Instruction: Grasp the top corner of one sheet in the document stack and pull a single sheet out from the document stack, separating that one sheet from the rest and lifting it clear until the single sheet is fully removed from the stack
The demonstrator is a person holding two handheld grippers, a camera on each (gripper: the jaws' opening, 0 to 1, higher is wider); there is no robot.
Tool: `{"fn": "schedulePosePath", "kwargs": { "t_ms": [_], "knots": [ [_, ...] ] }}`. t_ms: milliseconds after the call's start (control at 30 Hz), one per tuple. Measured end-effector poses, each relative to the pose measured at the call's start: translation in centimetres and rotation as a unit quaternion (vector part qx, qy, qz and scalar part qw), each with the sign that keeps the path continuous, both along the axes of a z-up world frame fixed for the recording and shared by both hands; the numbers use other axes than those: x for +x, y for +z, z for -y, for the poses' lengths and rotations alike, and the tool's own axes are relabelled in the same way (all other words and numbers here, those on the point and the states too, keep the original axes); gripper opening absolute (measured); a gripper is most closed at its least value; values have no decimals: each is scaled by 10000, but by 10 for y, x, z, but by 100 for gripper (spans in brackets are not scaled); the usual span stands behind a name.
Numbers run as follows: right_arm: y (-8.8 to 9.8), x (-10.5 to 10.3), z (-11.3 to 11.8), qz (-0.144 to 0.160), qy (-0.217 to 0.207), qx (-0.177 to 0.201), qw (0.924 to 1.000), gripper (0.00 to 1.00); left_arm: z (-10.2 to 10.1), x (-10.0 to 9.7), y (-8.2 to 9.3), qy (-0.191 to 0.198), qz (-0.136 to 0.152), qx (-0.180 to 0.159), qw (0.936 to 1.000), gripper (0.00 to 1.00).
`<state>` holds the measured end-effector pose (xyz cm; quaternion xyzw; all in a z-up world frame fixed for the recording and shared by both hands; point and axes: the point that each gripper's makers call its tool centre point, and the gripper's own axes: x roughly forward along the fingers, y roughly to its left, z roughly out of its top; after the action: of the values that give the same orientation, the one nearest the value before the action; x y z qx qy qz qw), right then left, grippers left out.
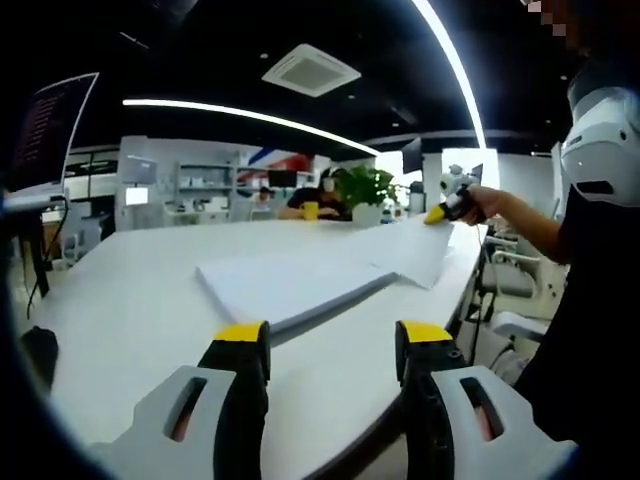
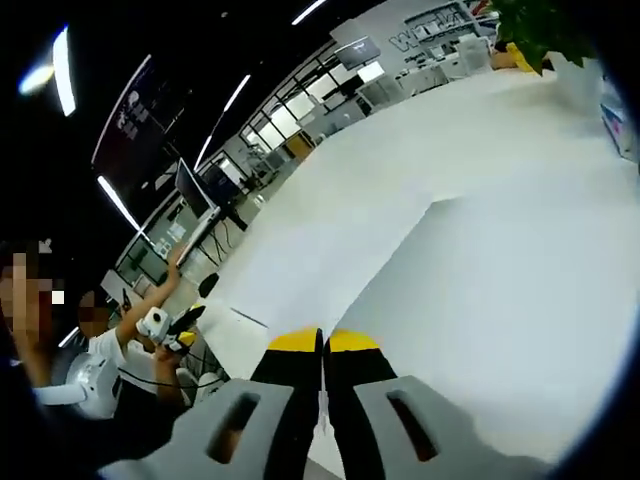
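Note:
A stack of white sheets (image 1: 285, 290) lies flat on the white table (image 1: 130, 300), just beyond my left gripper (image 1: 334, 336), whose yellow-tipped jaws stand open and apart with nothing between them. One single sheet (image 1: 412, 250) is drawn off to the right of the stack, its far corner raised. My right gripper (image 1: 447, 208), held in a person's hand, pinches that corner. In the right gripper view, the right gripper (image 2: 323, 342) is shut on the sheet (image 2: 320, 250), which spreads away from the jaws over the table. The left gripper (image 2: 172, 326) shows at the lower left there.
A green plant (image 1: 368, 186) and a yellow cup (image 1: 310, 210) stand at the table's far edge. A monitor (image 1: 50, 125) sits at the left. The table's right edge (image 1: 465, 285) runs beside the person's dark clothing (image 1: 590, 300). Office desks and shelves lie beyond.

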<state>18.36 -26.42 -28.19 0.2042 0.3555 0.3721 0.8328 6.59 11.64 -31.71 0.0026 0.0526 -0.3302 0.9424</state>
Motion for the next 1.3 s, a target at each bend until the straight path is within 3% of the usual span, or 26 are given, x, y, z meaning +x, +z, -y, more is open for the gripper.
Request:
{"fn": "schedulePosePath", "kwargs": {
  "t_ms": [133,333,467,567,867,1033,1300],
  "knots": [
    [5,6,17,-124,-111,-12,9999,2,-5,1,-2,127,-7,-106,9999,50],
    [13,5,32,-106,-198,-452,9987,2,-4,1,-7,193,-137,87,9997,52],
    [16,15,56,-167,-326,-718,9967,2,-4,0,-6,203,-98,134,9997,52],
    [13,17,67,-216,-409,-884,9950,2,-5,0,-6,192,-95,49,9998,52],
    [-11,20,102,-849,-626,-907,9903,2,-11,1,-9,268,-97,71,9996,51],
    [-26,18,118,-926,-870,-1248,9840,2,-14,1,-10,280,-120,130,9995,52],
    [-37,18,127,-1059,-1156,-1142,9810,2,-24,1,-7,392,-91,167,9991,51]
  ]
}}
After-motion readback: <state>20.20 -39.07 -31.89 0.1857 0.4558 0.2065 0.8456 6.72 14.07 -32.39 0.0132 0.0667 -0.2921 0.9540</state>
